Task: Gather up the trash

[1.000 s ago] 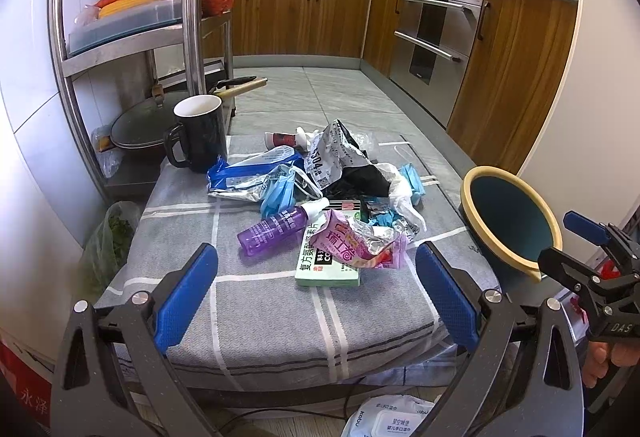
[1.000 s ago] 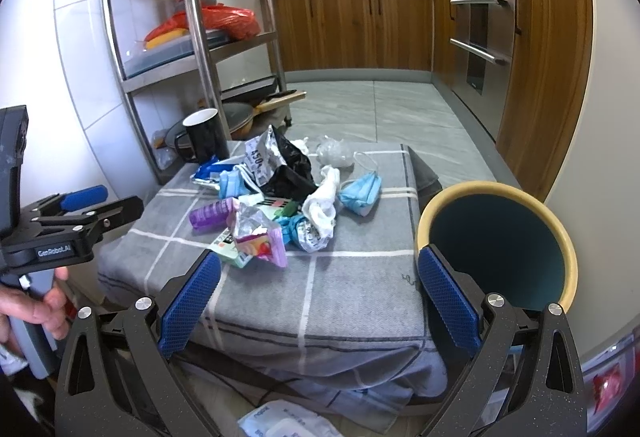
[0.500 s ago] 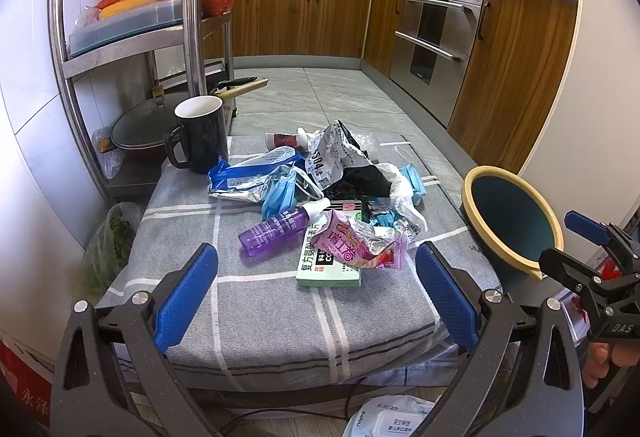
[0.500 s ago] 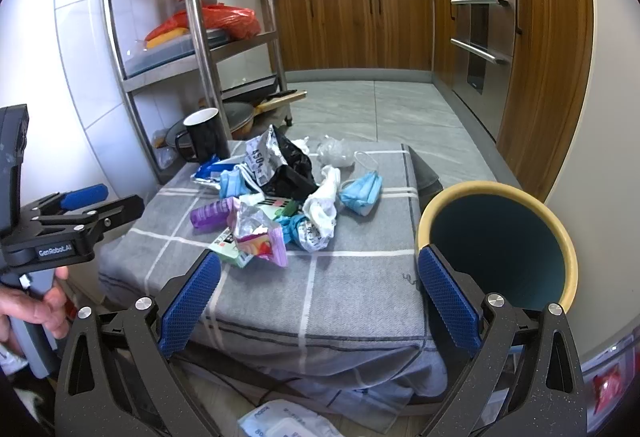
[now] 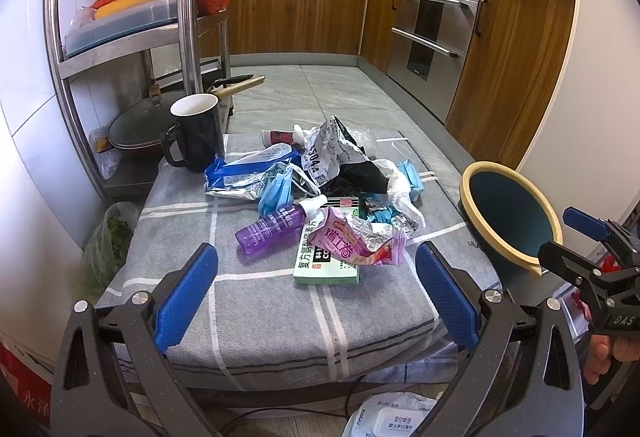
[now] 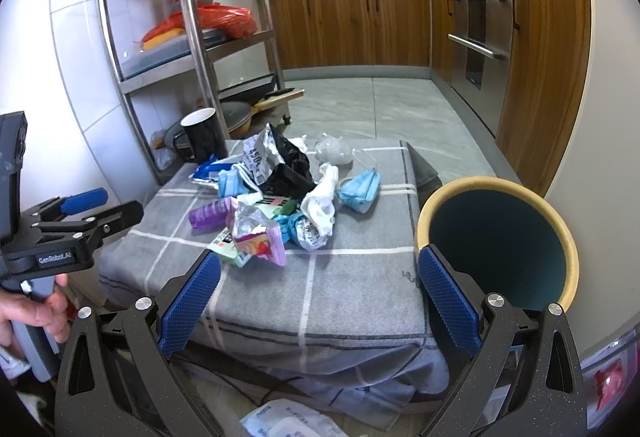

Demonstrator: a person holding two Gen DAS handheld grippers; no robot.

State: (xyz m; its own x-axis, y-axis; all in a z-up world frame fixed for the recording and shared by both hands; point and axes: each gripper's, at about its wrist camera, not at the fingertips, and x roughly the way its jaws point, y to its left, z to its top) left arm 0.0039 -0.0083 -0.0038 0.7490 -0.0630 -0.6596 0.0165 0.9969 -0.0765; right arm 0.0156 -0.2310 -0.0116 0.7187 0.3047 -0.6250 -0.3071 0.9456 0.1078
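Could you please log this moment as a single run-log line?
phase: pre-grasp | left claw: open, empty | right claw: open, empty | trash pile: untouched on table | bin: beside table

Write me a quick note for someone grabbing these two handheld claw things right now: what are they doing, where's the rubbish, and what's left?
Left gripper: jaws open, empty, held short of the table's near edge.
Right gripper: jaws open, empty, also short of the near edge, next to the bin.
Trash pile sits mid-table on the grey checked cloth: pink snack wrapper, green box, purple bottle, blue face masks, crumpled bags.
Black mug stands at the far left corner.
Done: nothing visible in the bin.
Left: pick each piece and drop it in the bin.
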